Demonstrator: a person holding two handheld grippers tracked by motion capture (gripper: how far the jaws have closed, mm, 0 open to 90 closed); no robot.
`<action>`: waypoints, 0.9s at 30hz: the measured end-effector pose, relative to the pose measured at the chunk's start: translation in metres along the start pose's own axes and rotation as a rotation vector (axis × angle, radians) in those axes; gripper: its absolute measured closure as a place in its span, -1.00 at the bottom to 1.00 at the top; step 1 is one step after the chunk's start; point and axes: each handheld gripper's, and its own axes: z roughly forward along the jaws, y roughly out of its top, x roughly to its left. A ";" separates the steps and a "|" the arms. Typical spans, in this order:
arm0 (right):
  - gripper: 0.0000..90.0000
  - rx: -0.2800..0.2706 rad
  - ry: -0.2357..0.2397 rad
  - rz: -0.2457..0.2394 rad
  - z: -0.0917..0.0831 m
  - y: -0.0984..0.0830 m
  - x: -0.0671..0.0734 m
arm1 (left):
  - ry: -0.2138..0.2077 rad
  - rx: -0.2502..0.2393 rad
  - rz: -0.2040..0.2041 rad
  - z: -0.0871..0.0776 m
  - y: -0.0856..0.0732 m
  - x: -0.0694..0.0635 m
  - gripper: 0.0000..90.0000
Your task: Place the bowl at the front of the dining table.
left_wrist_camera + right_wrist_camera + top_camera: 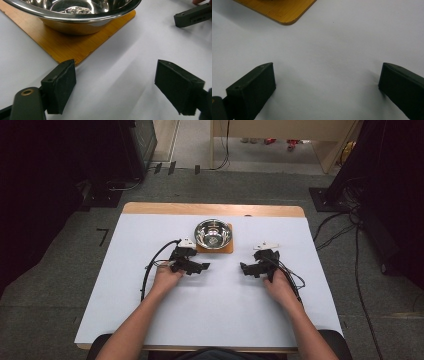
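Note:
A shiny steel bowl (213, 233) stands on a small wooden board (227, 249) at the back middle of the white table; a crumpled foil-like lump (76, 10) lies inside it. My left gripper (200, 268) rests on the table just in front of the board's left corner, jaws wide apart with nothing between them (116, 87). My right gripper (246, 269) lies to the right of the board, pointing left, also open over bare table (327, 87). One jaw of the right gripper (192, 16) shows at the top right of the left gripper view.
The white sheet (210, 320) covers most of a wooden table whose far edge (215, 209) stays bare. Cables (150, 270) trail from both grippers. Dark equipment and cables (350, 220) stand on the floor around the table.

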 end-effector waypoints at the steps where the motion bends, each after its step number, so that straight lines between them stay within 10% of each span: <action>1: -0.99 0.000 0.000 0.000 0.000 0.000 0.000 | -0.001 -0.001 -0.002 0.000 0.000 0.000 -0.64; 6: -0.99 0.000 0.000 0.000 0.000 0.000 0.000 | 0.013 0.005 0.014 0.001 0.000 -0.002 -0.64; 12: -0.99 0.000 0.000 0.000 0.000 0.000 0.000 | 0.111 0.055 0.130 0.007 0.000 -0.017 -0.68; 27: -0.99 0.000 0.000 0.000 0.000 0.000 0.000 | 0.109 0.055 0.128 0.006 0.000 -0.016 -0.69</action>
